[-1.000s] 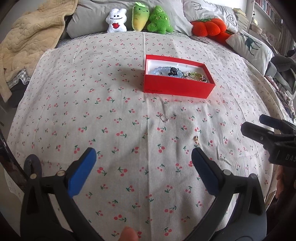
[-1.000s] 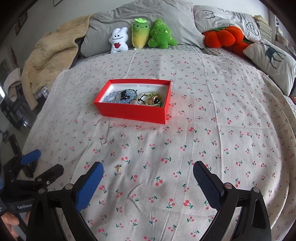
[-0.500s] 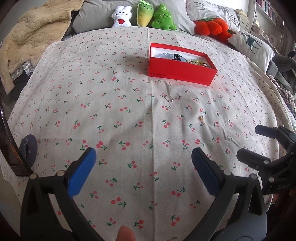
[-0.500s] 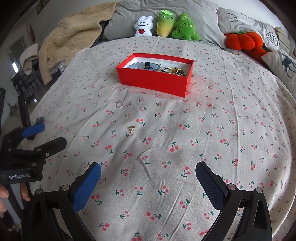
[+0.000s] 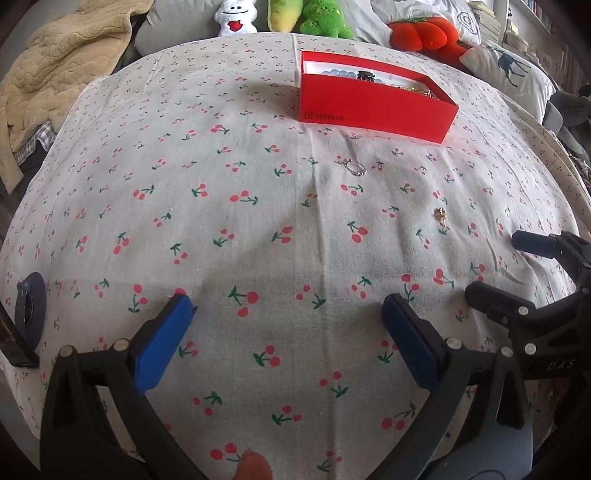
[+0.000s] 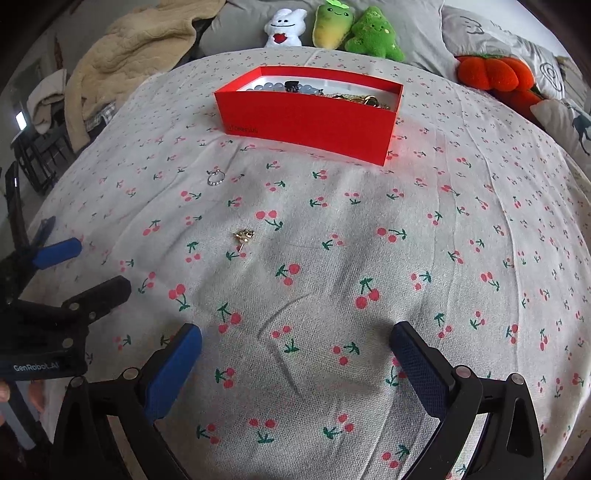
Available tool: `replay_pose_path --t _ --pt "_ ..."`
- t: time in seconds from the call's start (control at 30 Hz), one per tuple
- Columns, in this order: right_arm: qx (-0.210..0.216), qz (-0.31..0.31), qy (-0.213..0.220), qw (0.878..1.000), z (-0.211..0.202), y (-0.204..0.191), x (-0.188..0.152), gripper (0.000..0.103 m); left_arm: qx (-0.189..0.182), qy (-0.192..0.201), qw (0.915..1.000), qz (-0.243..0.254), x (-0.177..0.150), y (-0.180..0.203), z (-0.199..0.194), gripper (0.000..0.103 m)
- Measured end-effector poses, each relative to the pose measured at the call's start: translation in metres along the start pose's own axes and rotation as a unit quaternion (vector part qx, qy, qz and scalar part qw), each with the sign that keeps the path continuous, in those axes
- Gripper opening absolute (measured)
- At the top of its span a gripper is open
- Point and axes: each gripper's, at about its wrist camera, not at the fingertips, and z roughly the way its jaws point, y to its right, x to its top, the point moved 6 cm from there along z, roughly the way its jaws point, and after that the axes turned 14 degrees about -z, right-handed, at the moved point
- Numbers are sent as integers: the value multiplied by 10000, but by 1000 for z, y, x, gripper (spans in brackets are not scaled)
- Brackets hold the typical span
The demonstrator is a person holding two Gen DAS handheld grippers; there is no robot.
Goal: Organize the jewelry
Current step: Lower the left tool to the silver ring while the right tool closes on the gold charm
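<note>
A red open box [image 5: 373, 103] [image 6: 306, 118] with bead bracelets and gold pieces inside sits on the cherry-print bedsheet [image 5: 258, 206]. A silver ring [image 5: 356, 168] [image 6: 215, 178] lies in front of it. A small gold earring [image 5: 440, 213] [image 6: 243, 236] lies nearer to me. My left gripper [image 5: 288, 332] is open and empty, low over the sheet, left of both pieces. My right gripper [image 6: 295, 354] is open and empty, just right of and behind the earring. Each gripper shows in the other's view, the right one [image 5: 517, 273] and the left one [image 6: 85, 269].
Plush toys [image 6: 332, 29] and grey pillows line the head of the bed. An orange plush [image 6: 495, 74] and a deer-print pillow [image 5: 509, 70] lie at the right. A beige blanket [image 5: 55, 74] hangs at the left edge.
Both grippers have dropped lower and moved forward towards the sheet, so the box, ring and earring look closer. Both stay open. Nothing was picked up.
</note>
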Motion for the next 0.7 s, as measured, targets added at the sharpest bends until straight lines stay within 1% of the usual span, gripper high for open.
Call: replay_pose_path --t 0.2,0.27,0.3,0.33,0.37,0.43,0.47,0.53,0.57,0.63,0.67,0.7 --pt "-29 1 112 9999 4 1 8 103 -49 79 9999 96 1 -1 4 103" --pt "-19 -18 142 9999 5 0 13 100 -51 115 9999 85 0 -1 4 103" --pt "-4 -35 156 9999 6 -1 15 96 -41 125 9999 85 0 -1 4 103" --pt "19 -57 172 9998 6 -2 17 90 -30 132 9999 92 0 -1 4 103" --pt "34 -75 179 9998 7 -4 19 87 -18 132 9999 101 0 0 4 103" --pt "61 -110 178 9998 10 -7 25 76 -18 116 9999 109 1 0 4 103" --pt "57 -127 180 9997 11 -8 28 74 -27 103 9999 112 1 0 4 103" --pt "61 -134 183 9997 13 -10 34 64 -33 80 9999 125 1 0 4 103" --pt "65 -129 176 9997 15 -11 37 61 -34 75 9999 136 2 0 4 103" --pt "59 -115 166 9998 17 -12 41 52 -42 63 9999 151 2 0 4 103" --pt "53 -111 165 9998 18 -12 43 50 -47 59 9999 151 2 0 4 103" --pt "49 -122 169 9998 18 -13 45 44 -50 54 9999 154 2 0 4 103"
